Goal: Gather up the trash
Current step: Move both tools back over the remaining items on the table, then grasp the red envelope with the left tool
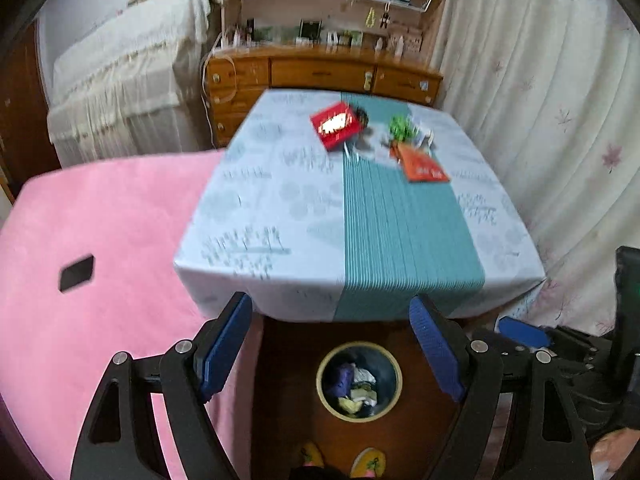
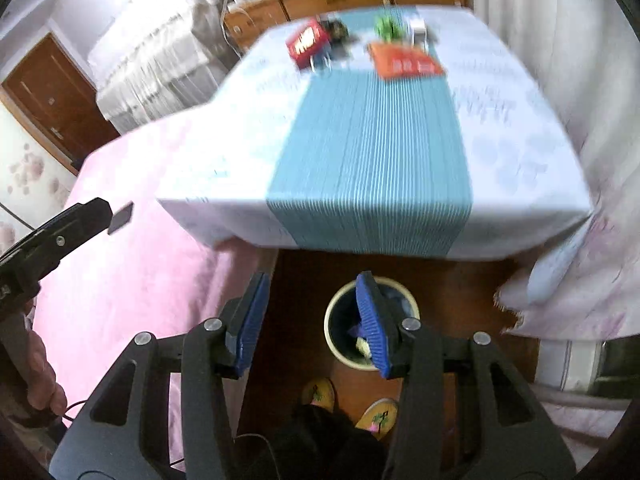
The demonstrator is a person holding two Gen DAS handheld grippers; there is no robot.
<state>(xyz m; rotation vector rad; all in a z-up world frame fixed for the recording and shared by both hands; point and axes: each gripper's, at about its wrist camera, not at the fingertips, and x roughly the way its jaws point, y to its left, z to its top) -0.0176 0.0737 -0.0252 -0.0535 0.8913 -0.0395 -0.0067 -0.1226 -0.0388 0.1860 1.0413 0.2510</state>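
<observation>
A round trash bin (image 1: 359, 381) with several crumpled pieces inside stands on the dark floor in front of the table; it also shows in the right wrist view (image 2: 340, 320). My left gripper (image 1: 332, 320) is open and empty above the bin. My right gripper (image 2: 312, 292) is open and empty, its right finger over the bin. On the far part of the table (image 1: 260, 216) lie a red box (image 1: 335, 125), an orange packet (image 1: 422, 165), a green crumpled item (image 1: 402, 128) and small dark and white scraps. These also show, blurred, in the right wrist view: red box (image 2: 307, 42), orange packet (image 2: 404, 62).
A pink bed (image 1: 100, 240) with a small black object (image 1: 76, 273) lies left of the table. A wooden desk with shelves (image 1: 320, 72) stands behind it. Curtains (image 1: 540, 100) hang on the right. Yellow slippers (image 2: 380, 414) stand below the bin.
</observation>
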